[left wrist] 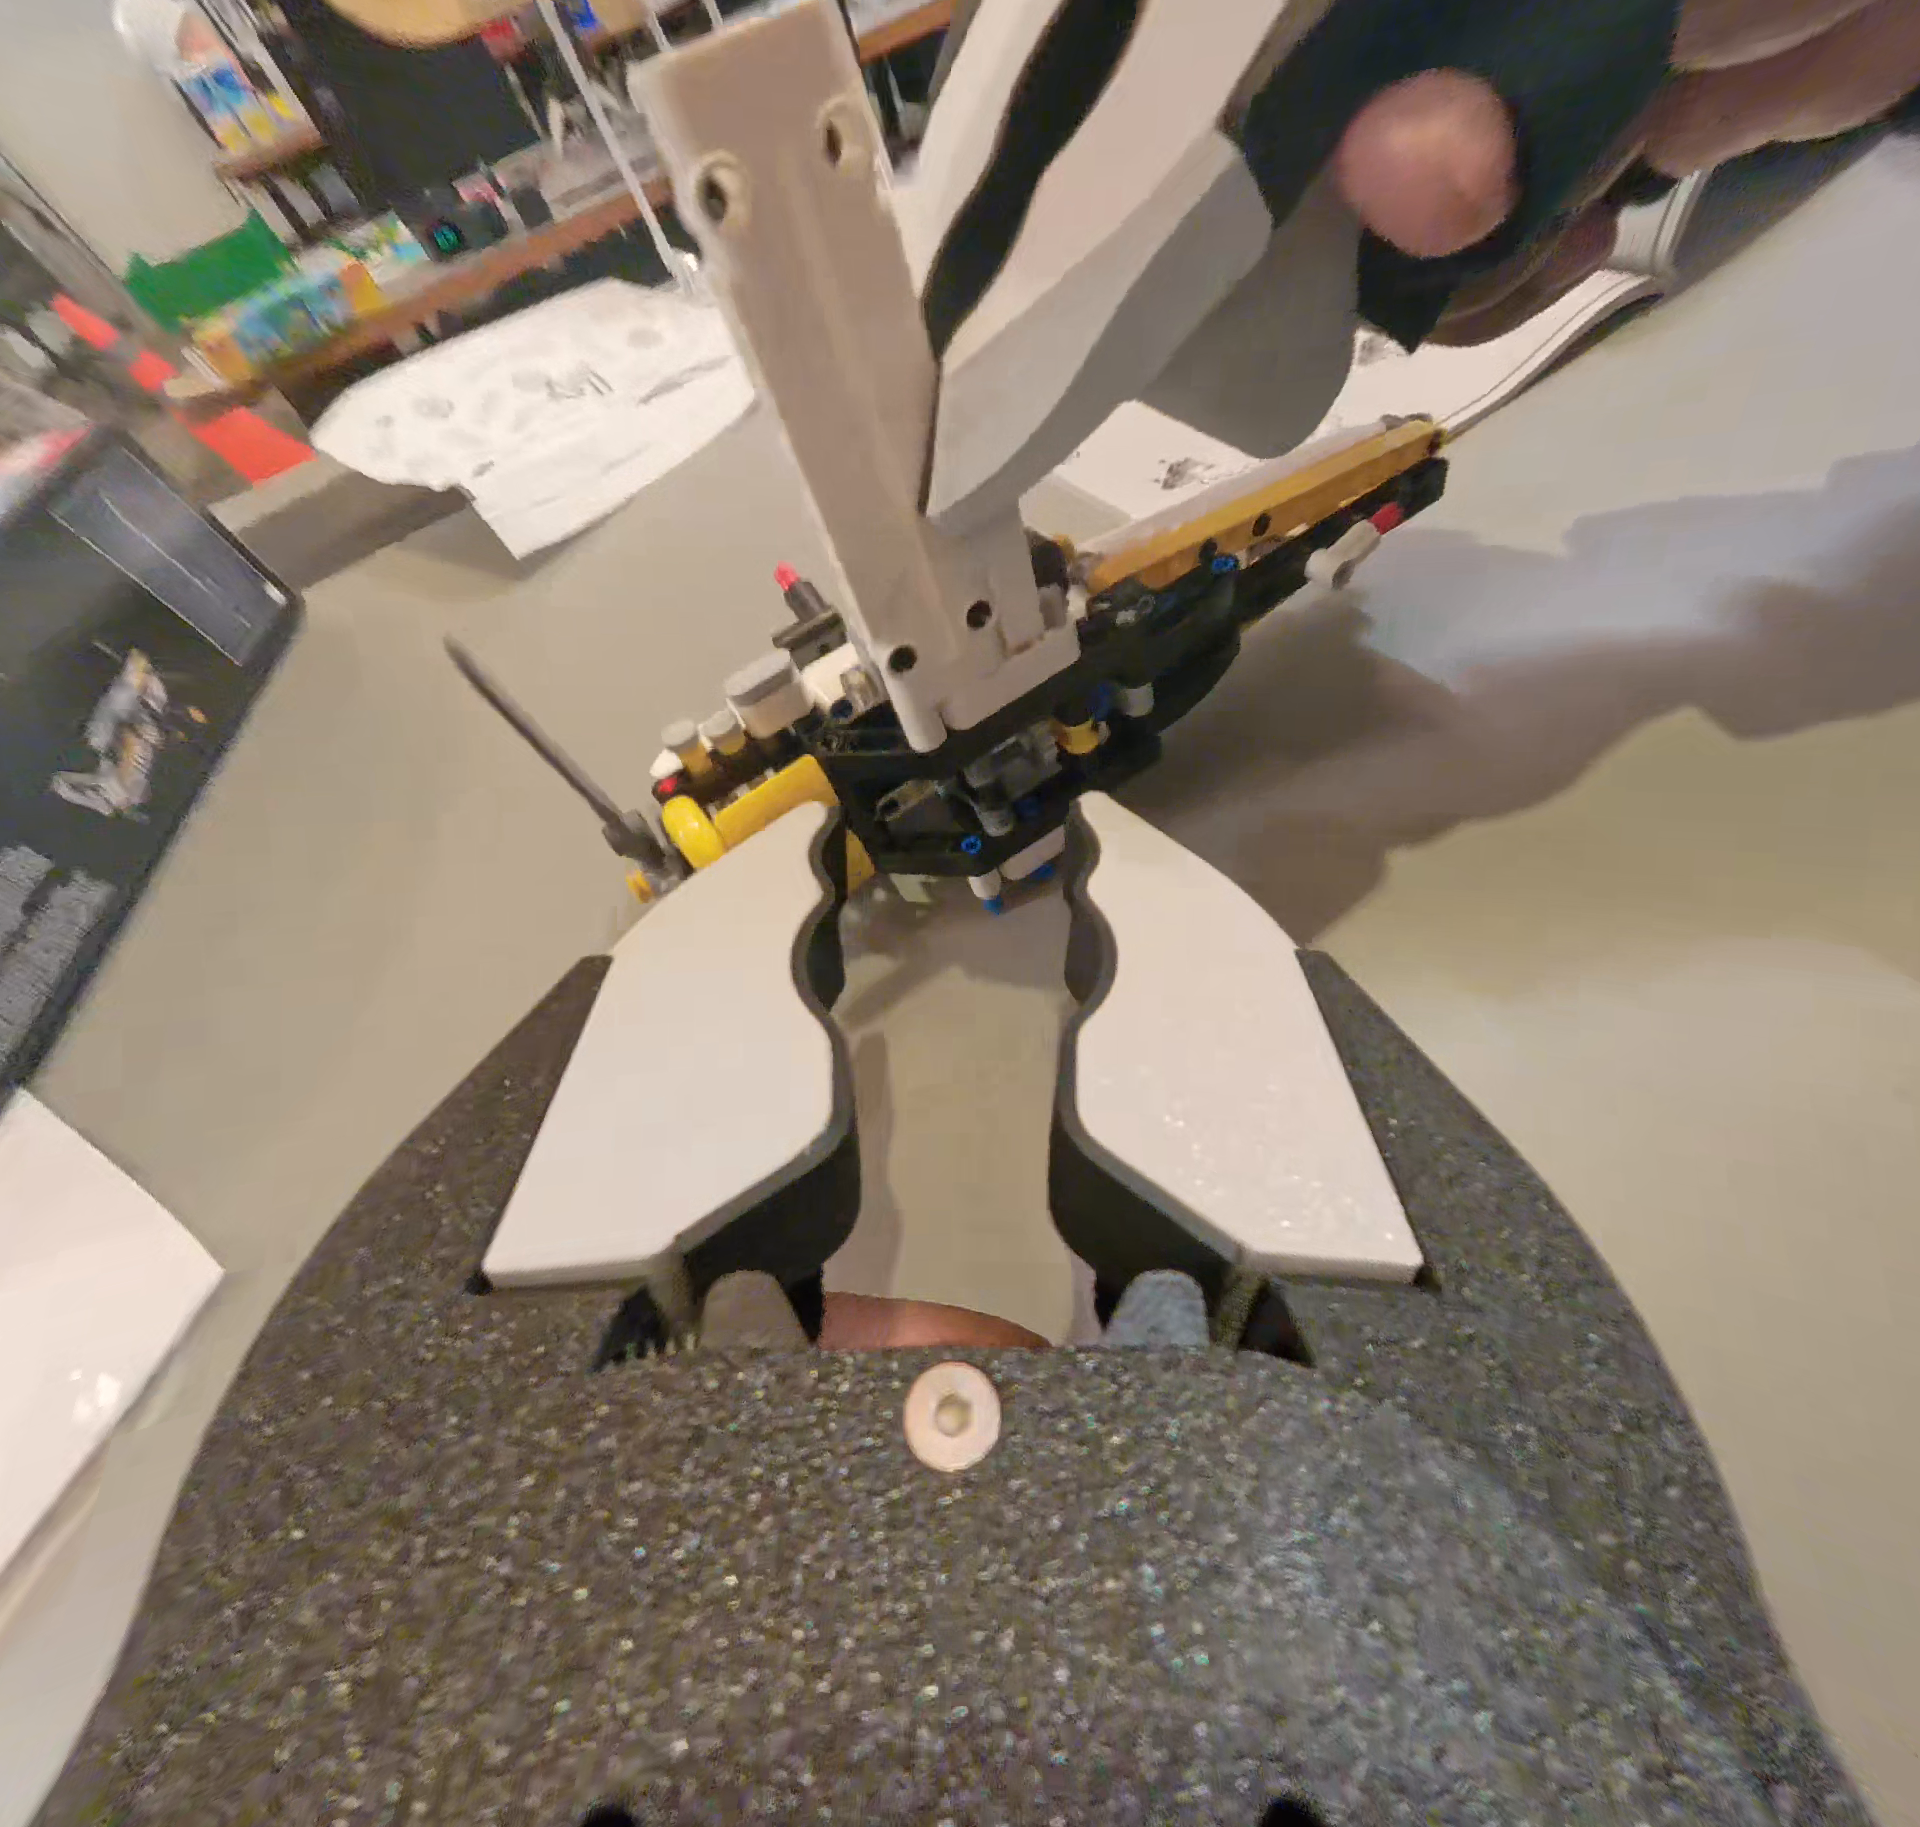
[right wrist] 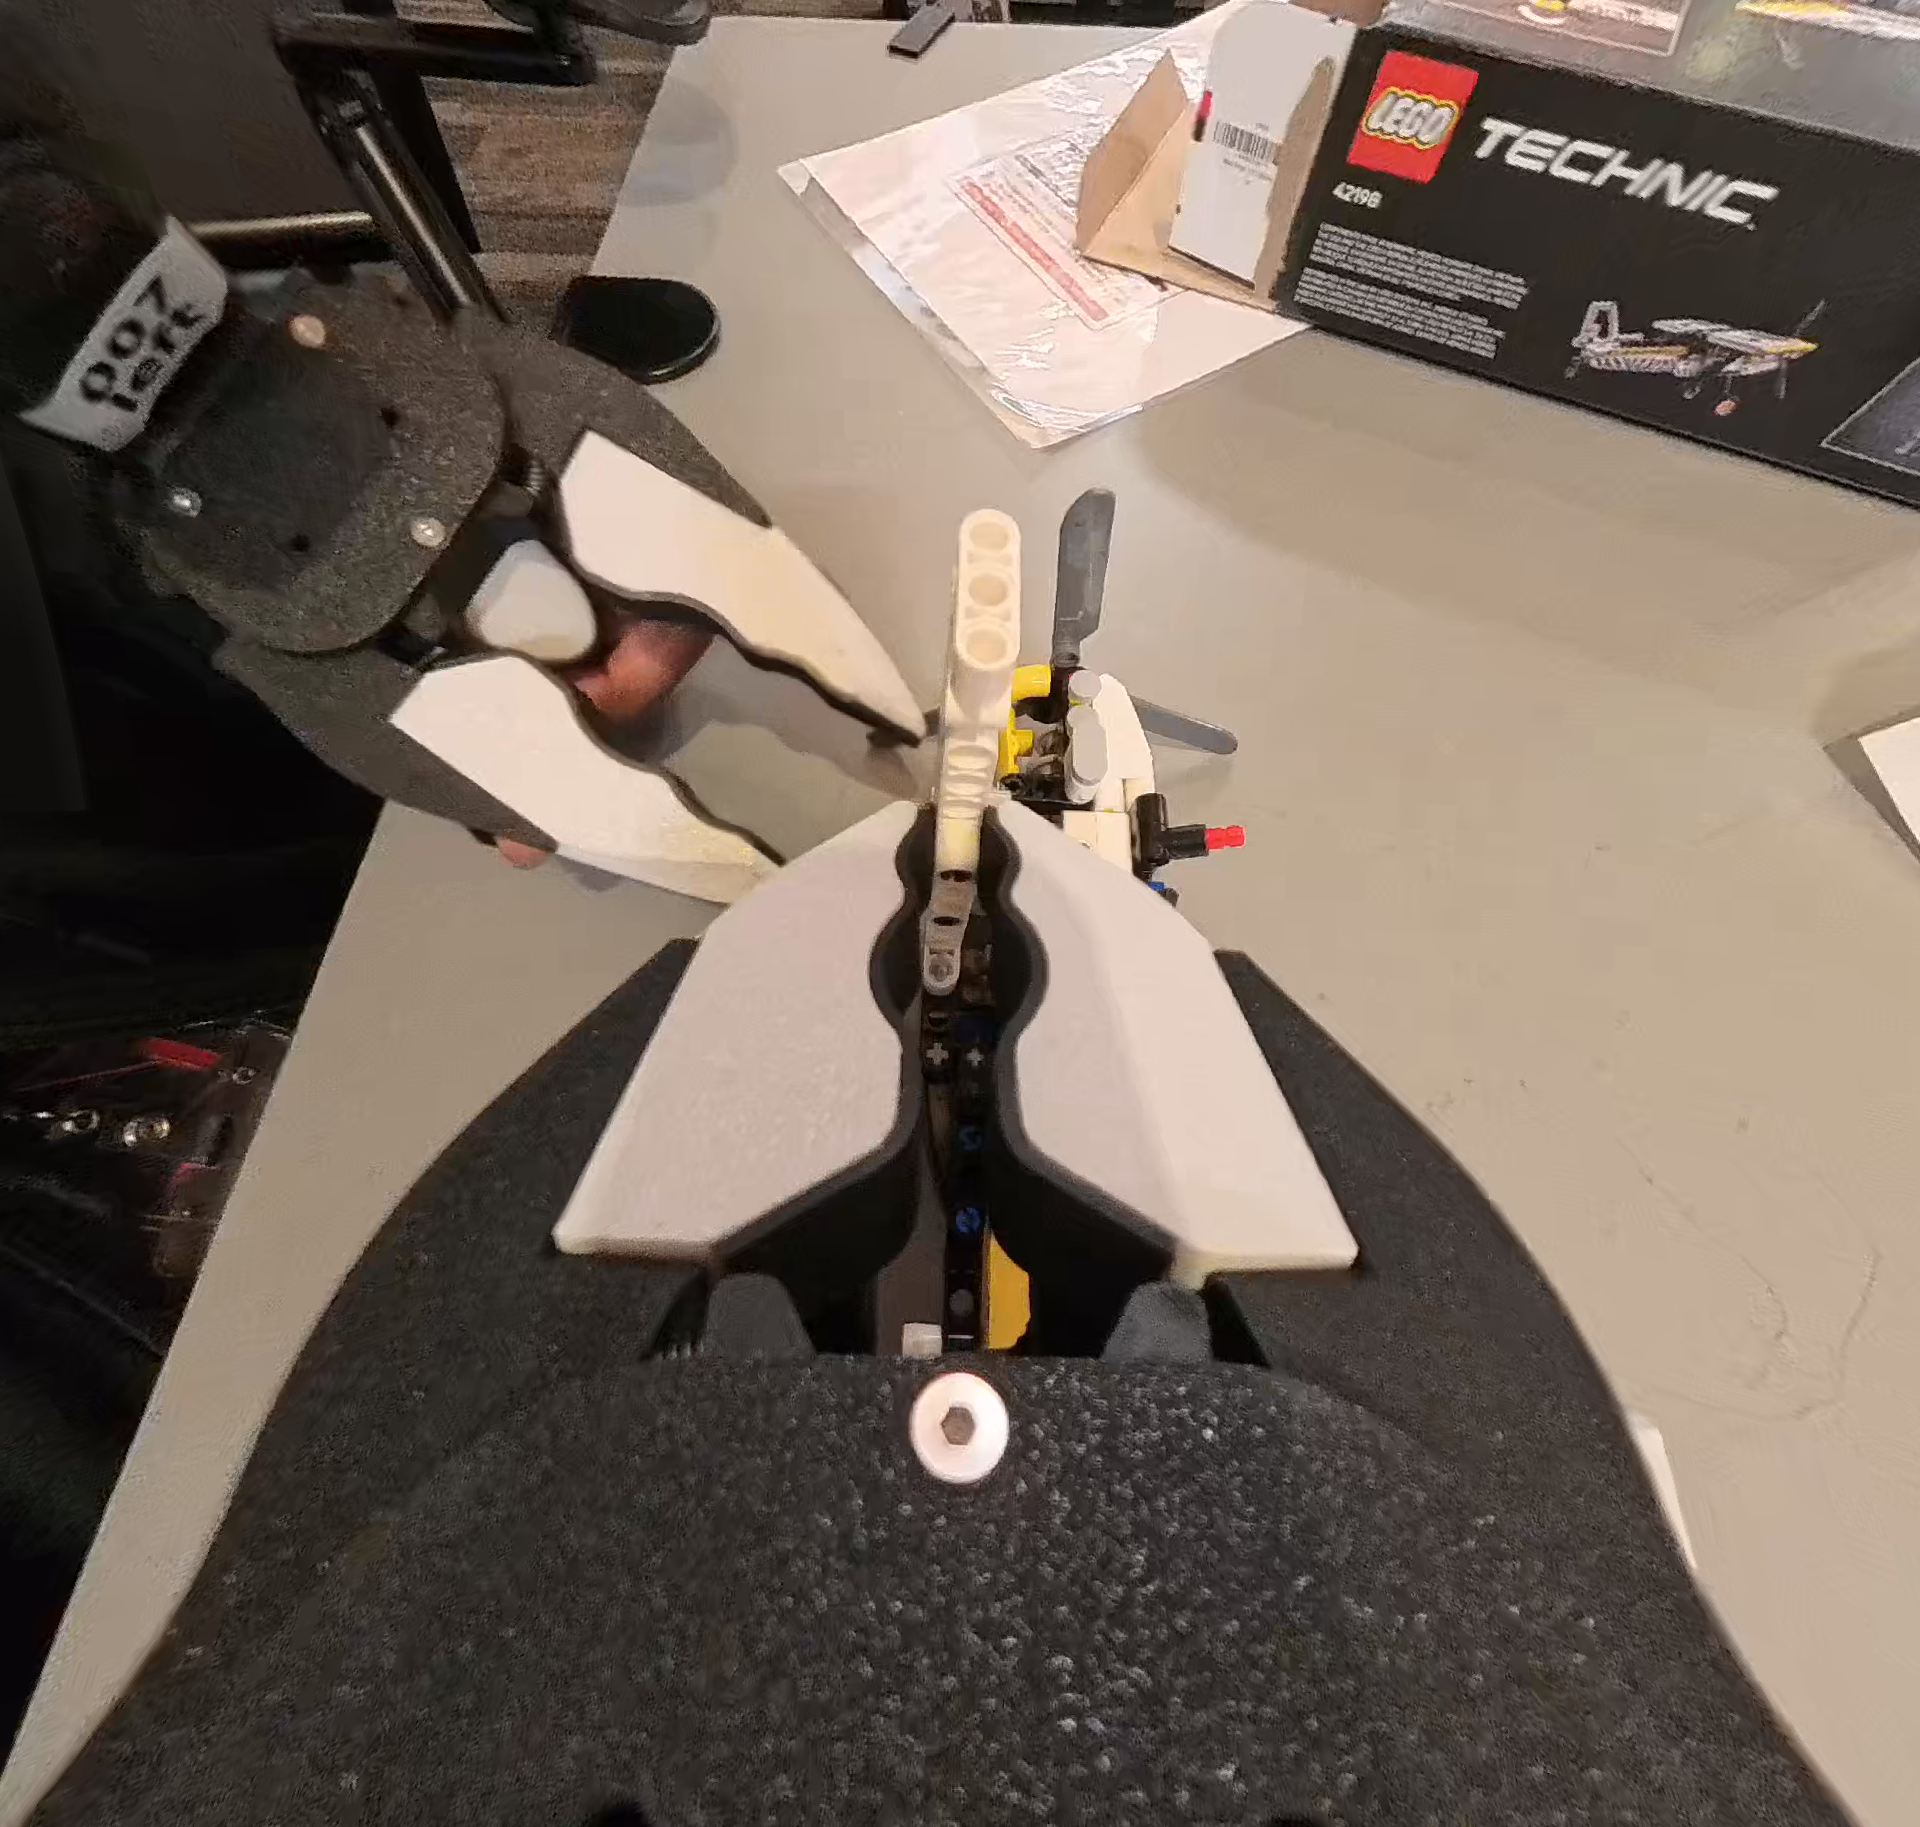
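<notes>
A small brick-built plane model (left wrist: 987, 769), black, yellow and white, is at the tips of both grippers over the grey table (left wrist: 1558, 1050). My left gripper (left wrist: 956, 821) is open, and the model's black nose sits just ahead of its fingertips, not gripped. In the right wrist view the left gripper (right wrist: 842, 795) comes in from the left, jaws apart, its upper tip next to the white beam (right wrist: 982, 634). My right gripper (right wrist: 956, 827) is shut on this long white beam, which sticks up from the model (right wrist: 1101, 738). A grey propeller blade (right wrist: 1081, 572) points away.
A black toy box (right wrist: 1610, 219) lies at the far right of the table, with a clear bag of papers (right wrist: 997, 250) beside it. Printed sheets (left wrist: 551, 406) and an open booklet (left wrist: 1507, 364) lie behind the model. The table's edge (right wrist: 416, 946) runs along the left. One gripper's finger ends stand about 5 cm off the other's.
</notes>
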`<state>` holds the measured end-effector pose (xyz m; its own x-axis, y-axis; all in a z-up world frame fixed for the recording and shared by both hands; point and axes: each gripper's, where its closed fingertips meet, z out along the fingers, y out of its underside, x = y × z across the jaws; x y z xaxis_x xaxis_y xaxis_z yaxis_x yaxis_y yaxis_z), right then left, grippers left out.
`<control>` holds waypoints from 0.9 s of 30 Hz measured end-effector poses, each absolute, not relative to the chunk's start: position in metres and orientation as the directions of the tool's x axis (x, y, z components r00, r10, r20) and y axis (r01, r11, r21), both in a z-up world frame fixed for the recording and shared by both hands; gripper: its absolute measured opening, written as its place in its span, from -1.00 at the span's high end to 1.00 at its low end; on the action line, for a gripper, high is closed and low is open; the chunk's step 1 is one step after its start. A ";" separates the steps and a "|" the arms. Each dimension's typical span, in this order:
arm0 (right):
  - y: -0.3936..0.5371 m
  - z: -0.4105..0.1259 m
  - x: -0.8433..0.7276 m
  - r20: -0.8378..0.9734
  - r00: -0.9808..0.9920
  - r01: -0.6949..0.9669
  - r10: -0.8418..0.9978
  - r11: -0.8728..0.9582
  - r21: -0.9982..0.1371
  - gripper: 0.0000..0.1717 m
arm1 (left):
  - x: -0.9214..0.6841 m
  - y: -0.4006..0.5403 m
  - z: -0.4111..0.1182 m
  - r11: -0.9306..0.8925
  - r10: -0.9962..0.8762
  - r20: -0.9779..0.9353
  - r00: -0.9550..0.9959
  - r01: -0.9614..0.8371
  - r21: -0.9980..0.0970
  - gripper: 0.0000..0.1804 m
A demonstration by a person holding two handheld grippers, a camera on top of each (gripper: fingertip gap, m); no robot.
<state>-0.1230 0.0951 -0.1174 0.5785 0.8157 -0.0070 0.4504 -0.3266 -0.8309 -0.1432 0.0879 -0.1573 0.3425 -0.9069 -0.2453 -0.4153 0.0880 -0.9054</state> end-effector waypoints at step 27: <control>0.089 -0.104 -0.131 -0.040 0.534 0.363 0.845 -0.272 -0.891 0.91 | -0.124 0.085 -0.151 0.434 -0.817 -0.543 0.195 -0.414 -0.800 0.60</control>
<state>-0.1314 0.0893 -0.1038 0.5339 0.8446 -0.0403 0.3632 -0.2721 -0.8911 -0.1242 0.0850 -0.1513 0.1945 -0.8167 -0.5433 -0.4141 0.4338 -0.8002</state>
